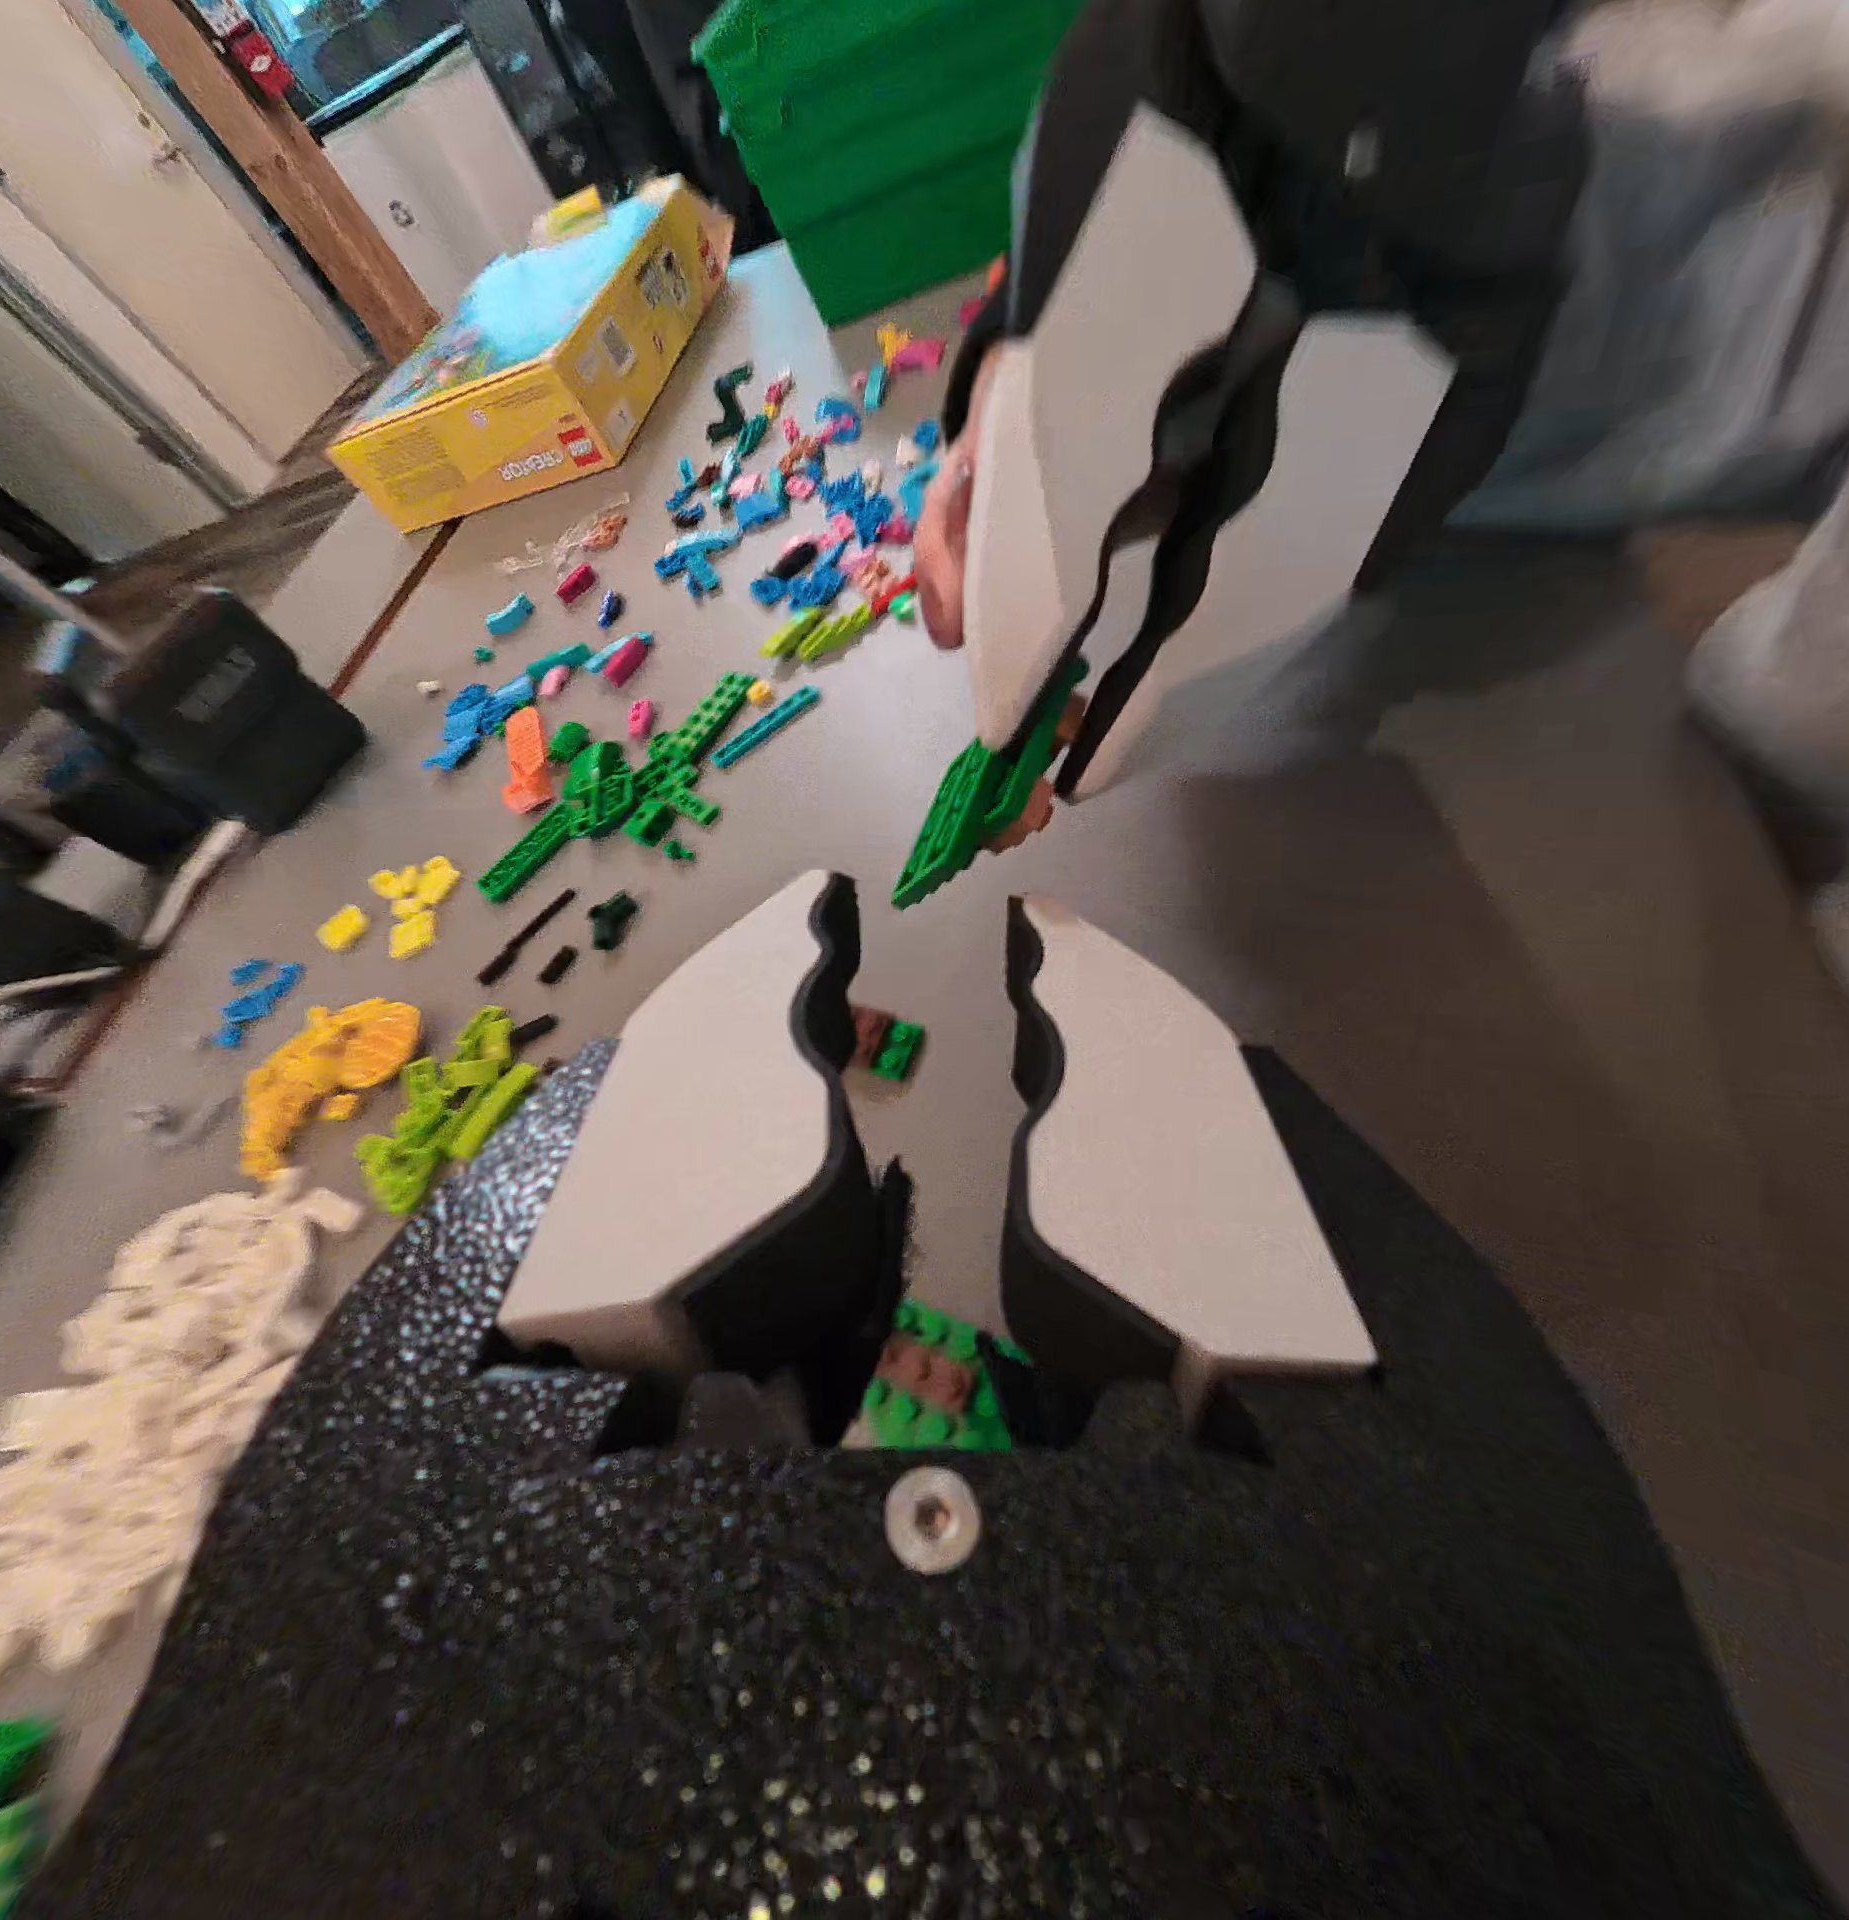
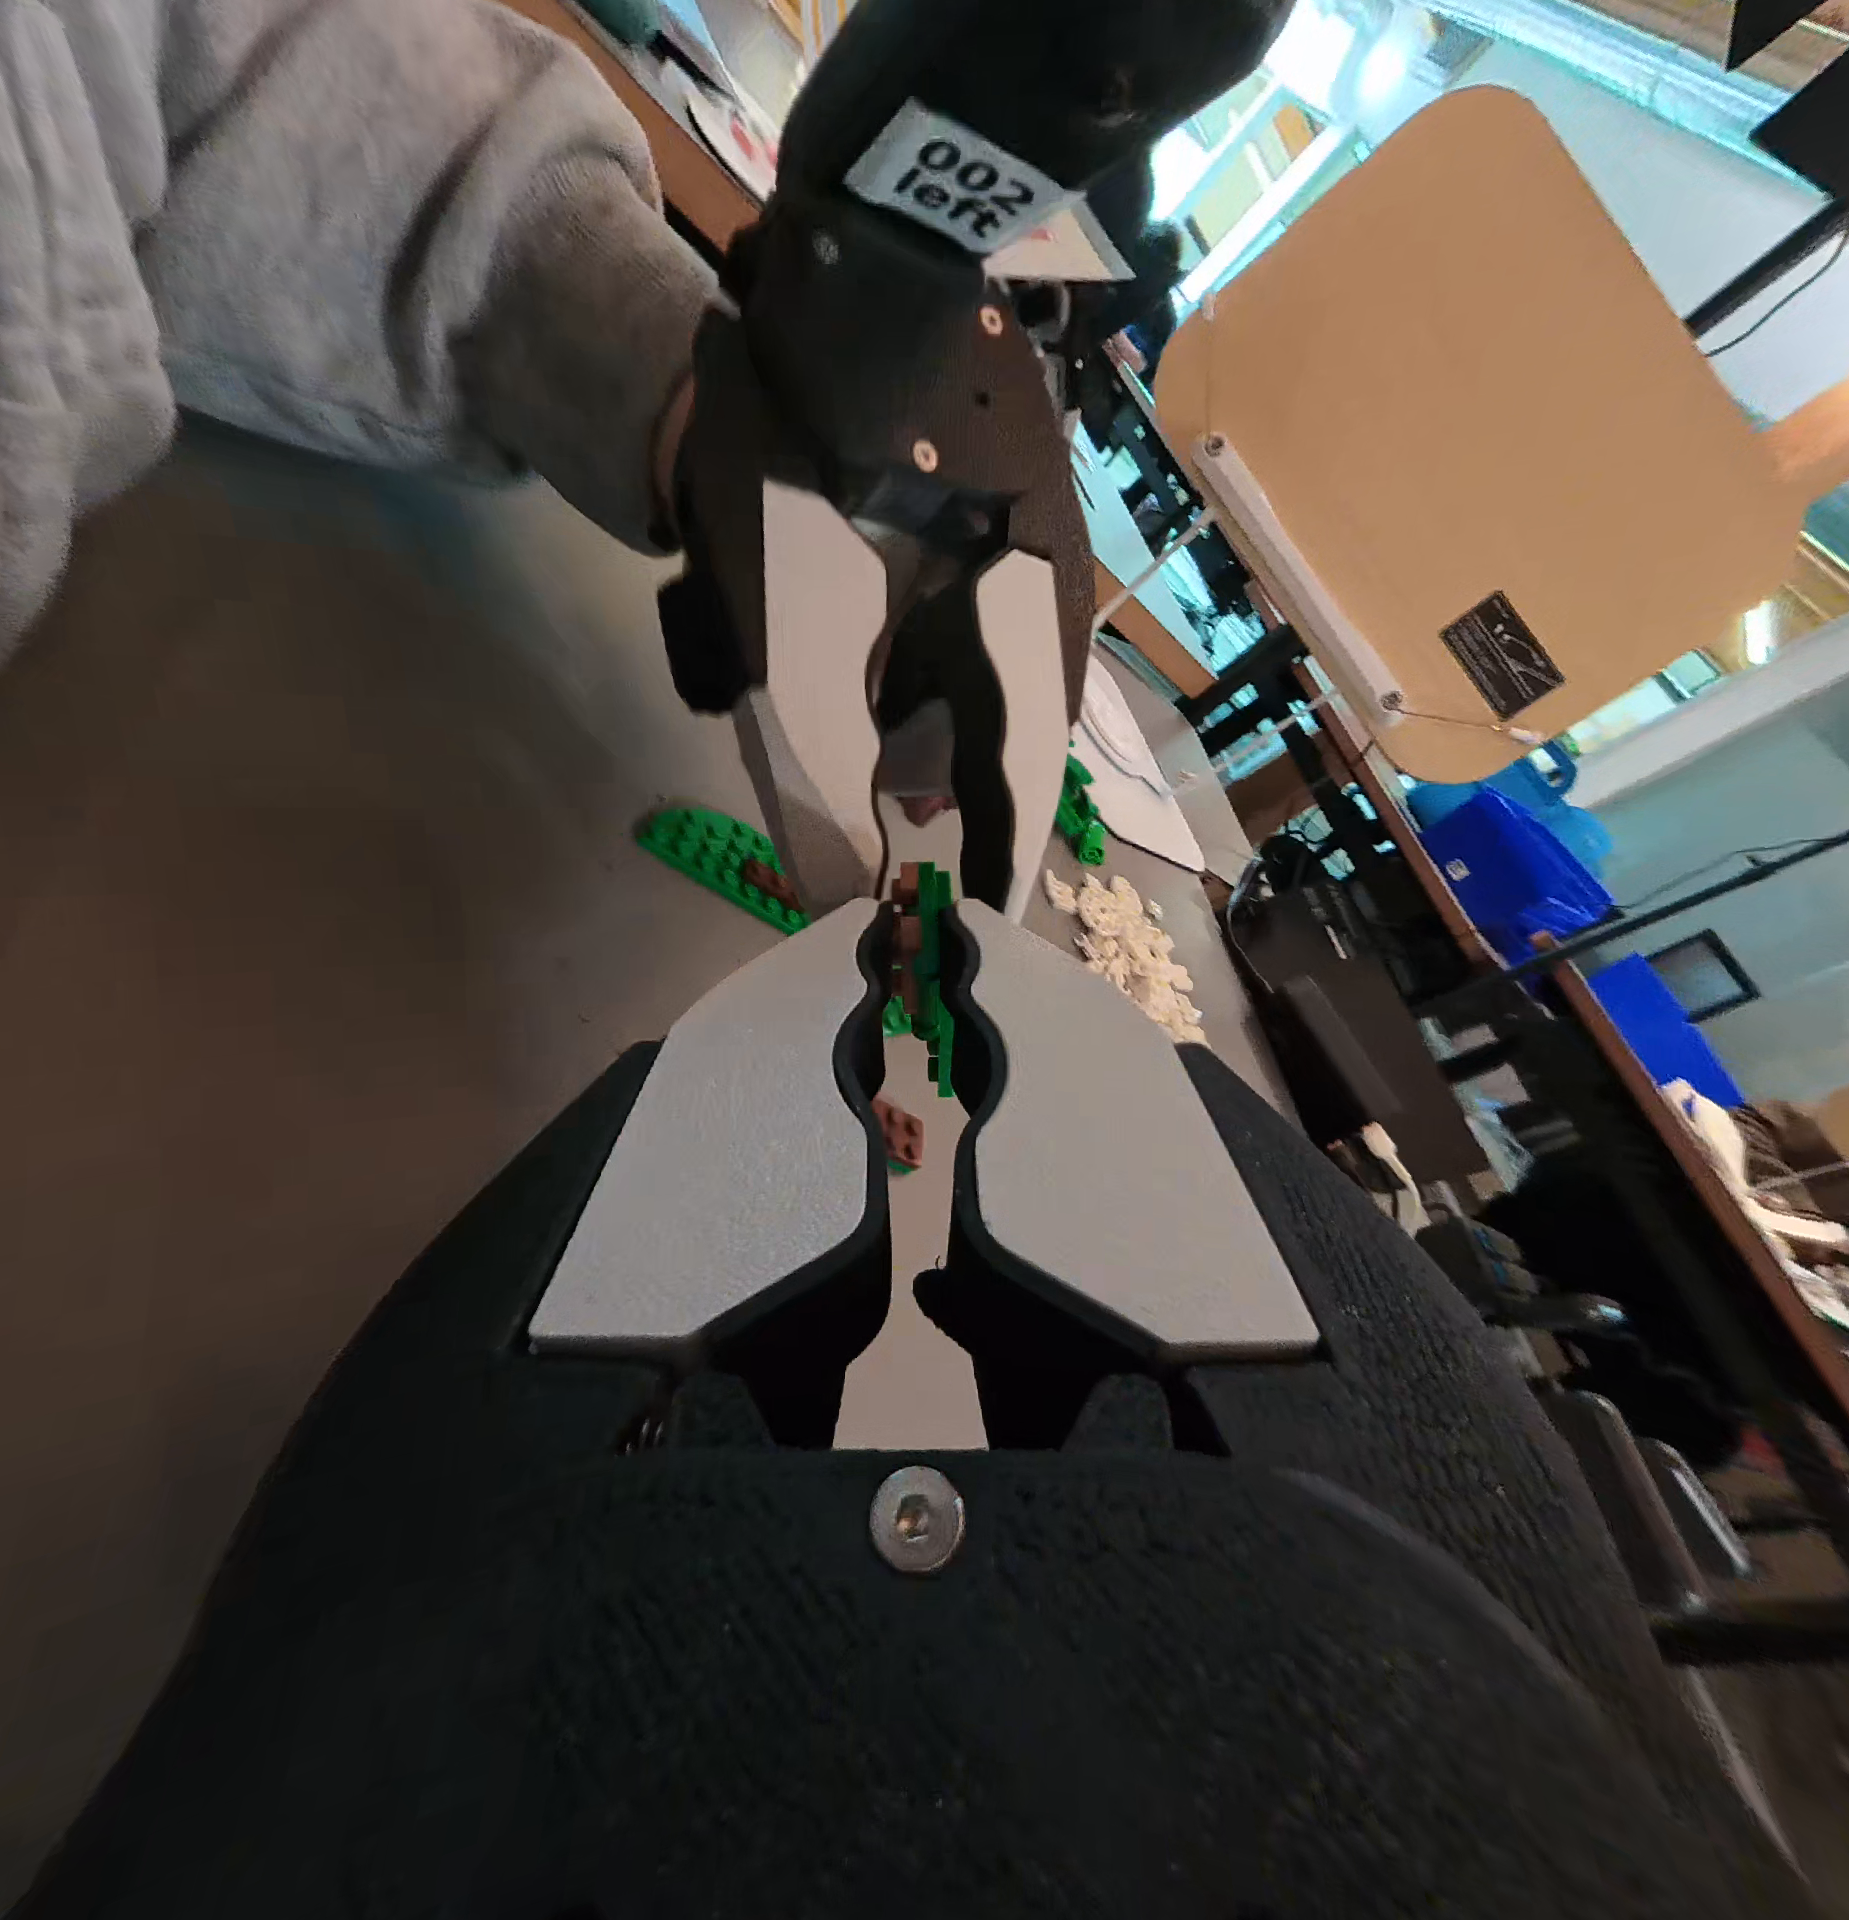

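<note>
Above the grey table [image 1: 1159, 935], the right gripper [image 2: 915, 914] pinches a green plate with brown bricks [image 2: 925, 966], while the left gripper [image 1: 930, 914] hangs open just beside it, over a small green-and-brown piece [image 1: 889, 1044].

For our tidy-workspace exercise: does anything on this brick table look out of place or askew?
Mostly sorted by colour, but a small brown-and-green piece lies alone under the open left gripper, away from the green pile. The yellow box lies upside down. The right gripper pinches a green-and-brown plate assembly at a tilt.
</note>
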A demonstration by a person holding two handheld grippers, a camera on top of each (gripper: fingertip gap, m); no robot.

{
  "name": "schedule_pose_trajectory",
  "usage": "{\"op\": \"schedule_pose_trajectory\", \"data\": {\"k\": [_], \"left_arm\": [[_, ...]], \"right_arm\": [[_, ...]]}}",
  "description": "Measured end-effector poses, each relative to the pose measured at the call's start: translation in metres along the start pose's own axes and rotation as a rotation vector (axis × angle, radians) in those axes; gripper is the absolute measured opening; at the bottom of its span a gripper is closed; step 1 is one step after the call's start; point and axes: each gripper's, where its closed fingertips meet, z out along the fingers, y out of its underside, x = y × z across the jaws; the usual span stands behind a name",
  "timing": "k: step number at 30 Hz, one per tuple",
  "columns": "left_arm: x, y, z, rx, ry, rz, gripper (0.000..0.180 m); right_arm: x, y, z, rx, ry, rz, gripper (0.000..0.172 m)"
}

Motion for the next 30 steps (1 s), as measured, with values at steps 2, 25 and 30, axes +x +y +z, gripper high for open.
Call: {"op": "schedule_pose_trajectory", "data": {"k": [2,25,30], "left_arm": [[-0.004,0.007,0.003,-0.086,-0.071,0.133,0.025],[-0.009,0.006,0.001,-0.087,-0.026,-0.111,0.004],[-0.007,0.031,0.004,-0.202,-0.010,-0.169,0.004]], "right_arm": [[-0.002,-0.006,-0.001,0.024,-0.024,0.026,0.007],[-0.044,0.022,0.002,-0.259,-0.223,-0.500,0.007],[-0.021,0.024,-0.004,-0.265,-0.142,-0.407,0.007]]}}
